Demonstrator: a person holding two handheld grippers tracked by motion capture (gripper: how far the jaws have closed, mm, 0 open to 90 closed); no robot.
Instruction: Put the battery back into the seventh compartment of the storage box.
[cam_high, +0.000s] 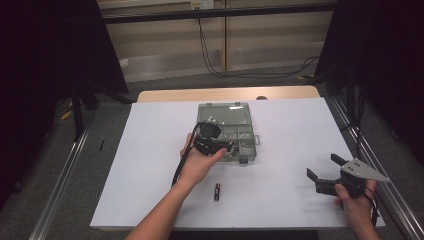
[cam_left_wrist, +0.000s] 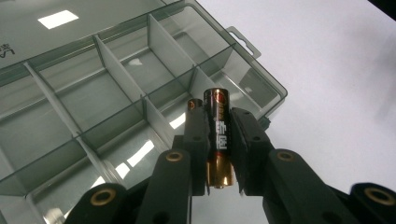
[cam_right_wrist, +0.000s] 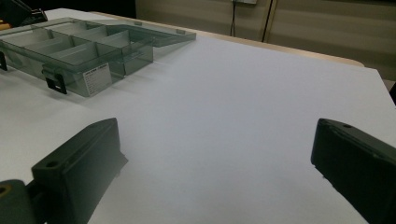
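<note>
Between my left jaws stands a battery (cam_left_wrist: 218, 135), black with copper ends, gripped at mid-length by both pads of my left gripper (cam_left_wrist: 218, 154), its long axis running along the jaws. Just beyond the jaw tips lies the open compartment box (cam_left_wrist: 116, 84), clear grey plastic with white dividers; the battery's far end hangs above a cell near the box's front edge. A second battery's copper tip (cam_left_wrist: 191, 103) peeks out past one jaw tip, beyond it. In the high view, another battery (cam_high: 217, 191) lies on the white table (cam_high: 300, 130), behind my left hand (cam_high: 197, 165). My right gripper (cam_right_wrist: 215, 158) rests well apart, jaws spread wide, nothing between them.
</note>
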